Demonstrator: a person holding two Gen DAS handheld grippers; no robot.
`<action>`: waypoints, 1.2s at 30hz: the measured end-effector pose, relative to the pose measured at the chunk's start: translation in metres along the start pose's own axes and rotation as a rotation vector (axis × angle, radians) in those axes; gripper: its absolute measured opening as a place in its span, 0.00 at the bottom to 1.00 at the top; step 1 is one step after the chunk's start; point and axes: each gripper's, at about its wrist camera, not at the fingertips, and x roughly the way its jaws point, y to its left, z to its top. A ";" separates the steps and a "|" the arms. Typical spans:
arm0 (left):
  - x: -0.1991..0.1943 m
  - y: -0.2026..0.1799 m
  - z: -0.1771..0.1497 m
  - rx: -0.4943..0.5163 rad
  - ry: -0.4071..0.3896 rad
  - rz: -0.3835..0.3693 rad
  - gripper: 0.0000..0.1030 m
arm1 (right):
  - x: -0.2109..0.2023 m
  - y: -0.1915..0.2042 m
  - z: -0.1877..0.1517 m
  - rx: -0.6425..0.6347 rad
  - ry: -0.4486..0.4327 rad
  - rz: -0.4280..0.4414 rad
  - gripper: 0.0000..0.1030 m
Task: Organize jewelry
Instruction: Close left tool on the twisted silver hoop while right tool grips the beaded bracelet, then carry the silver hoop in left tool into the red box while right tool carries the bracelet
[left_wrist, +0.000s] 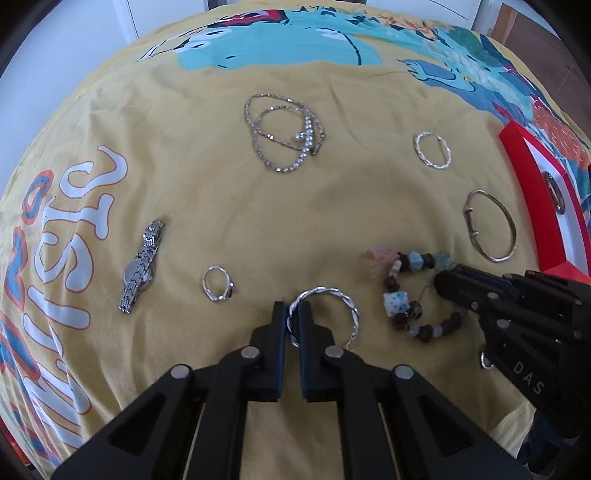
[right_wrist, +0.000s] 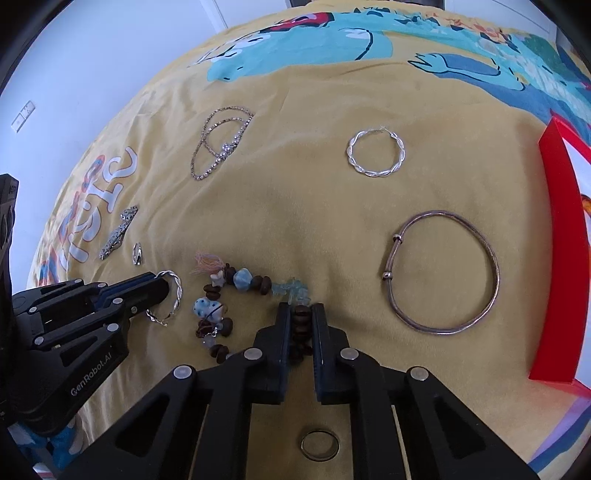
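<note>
In the left wrist view my left gripper (left_wrist: 291, 311) is shut on the rim of a twisted silver hoop (left_wrist: 323, 289) that lies on the yellow printed cloth (left_wrist: 332, 206). To its right lies a beaded bracelet (left_wrist: 413, 261) of brown, blue and pale beads, and my right gripper (left_wrist: 448, 284) reaches its far side. The right wrist view shows my right gripper (right_wrist: 301, 311) shut on the brown beads of that bracelet (right_wrist: 242, 277). At the left of that view my left gripper (right_wrist: 162, 291) holds the hoop (right_wrist: 178, 291).
A chain necklace (left_wrist: 306, 125), a silver watch (left_wrist: 142, 266) and a small ring (left_wrist: 216, 284) lie to the left. A second twisted hoop (right_wrist: 373, 172) and a plain bangle (right_wrist: 443, 213) lie beside a red box (right_wrist: 557, 240). Another ring (right_wrist: 319, 445) sits under my right gripper.
</note>
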 end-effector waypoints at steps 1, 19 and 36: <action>-0.003 0.000 0.000 -0.002 -0.001 -0.005 0.05 | -0.002 0.001 0.000 0.001 -0.003 0.004 0.10; -0.071 -0.014 0.028 0.046 -0.091 0.011 0.05 | -0.098 0.007 0.005 0.033 -0.121 0.093 0.10; -0.097 -0.134 0.078 0.197 -0.165 -0.132 0.05 | -0.197 -0.093 0.006 0.177 -0.291 -0.051 0.10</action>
